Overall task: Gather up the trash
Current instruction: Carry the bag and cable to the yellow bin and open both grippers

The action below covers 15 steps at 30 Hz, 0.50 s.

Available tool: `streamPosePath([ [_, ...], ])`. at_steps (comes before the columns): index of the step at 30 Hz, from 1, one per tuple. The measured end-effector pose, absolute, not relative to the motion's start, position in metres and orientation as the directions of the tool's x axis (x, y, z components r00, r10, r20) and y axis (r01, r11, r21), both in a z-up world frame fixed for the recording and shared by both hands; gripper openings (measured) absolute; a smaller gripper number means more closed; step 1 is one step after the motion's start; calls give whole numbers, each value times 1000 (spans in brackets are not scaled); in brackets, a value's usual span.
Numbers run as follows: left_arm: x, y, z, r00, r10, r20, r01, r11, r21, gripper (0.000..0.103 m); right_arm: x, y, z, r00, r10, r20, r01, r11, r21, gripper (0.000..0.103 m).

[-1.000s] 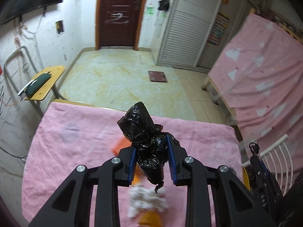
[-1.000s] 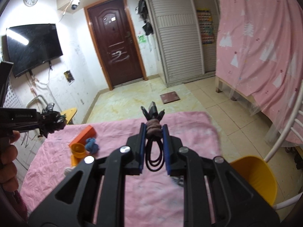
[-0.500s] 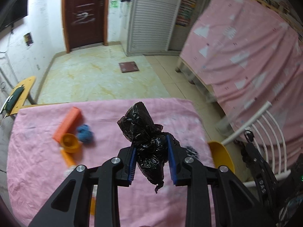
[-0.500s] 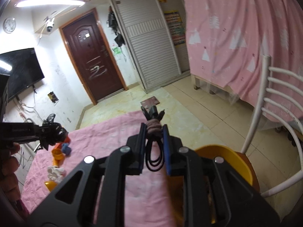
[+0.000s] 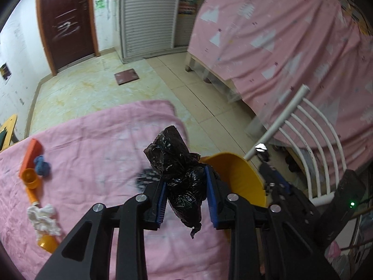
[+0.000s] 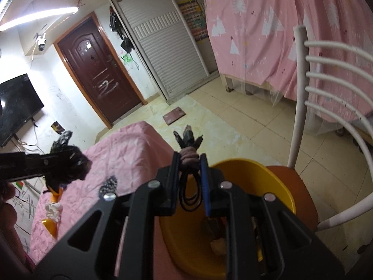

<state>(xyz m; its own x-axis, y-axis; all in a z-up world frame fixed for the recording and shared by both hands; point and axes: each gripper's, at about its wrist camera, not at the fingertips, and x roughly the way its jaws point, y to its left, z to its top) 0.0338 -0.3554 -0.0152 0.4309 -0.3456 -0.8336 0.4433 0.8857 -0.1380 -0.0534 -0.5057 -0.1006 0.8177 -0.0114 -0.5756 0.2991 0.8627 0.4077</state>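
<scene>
Since a second ago both grippers have swung across the pink-covered table (image 5: pixel 98 144) toward its corner, so the yellow basin (image 6: pixel 254 175) that sat at the frame edge now lies right under them.

In the left wrist view, the left gripper (image 5: pixel 186 193) sits at lower centre, its blue pads clamped on a crumpled black plastic bag (image 5: pixel 177 163) that sticks up past the fingertips and dangles a tail below. Just right of it is the basin's rim. In the right wrist view, the right gripper (image 6: pixel 190 182) is closed on a coiled black cable (image 6: pixel 190 163), bound with a pinkish band, its plug ends poking up beyond the tips and its loops hanging between the fingers. The basin fills the lower centre beneath it, resting on an orange chair seat (image 6: pixel 293 182); something pale lies inside, too hidden to name.

Farther off, at the left of the left wrist view, are an orange block (image 5: pixel 30 154), a blue ball of yarn or cloth (image 5: pixel 43 166), an orange cup (image 5: pixel 29 177) and a crumpled white tissue (image 5: pixel 44 219). Beyond stand the white chair back (image 6: pixel 326 93), a pink curtain (image 5: pixel 279 35) and a brown door (image 6: pixel 100 70).
</scene>
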Motion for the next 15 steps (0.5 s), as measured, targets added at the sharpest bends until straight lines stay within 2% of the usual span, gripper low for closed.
streamPosePath([
  [4,25,-380,-18,436,-343,-832,481,870,-106,22,-57,-518,-107,818,8,-575,301,846,441,17],
  [7,21,-397,-20,423,-354,-834,506,856,-107,27,-61,-527,-111,821,16,-571,307,831,464,20],
  [15,16,-416,-17,414,-368,-832,532,840,-107,51,-70,-545,-115,828,14,-561,325,803,499,24],
])
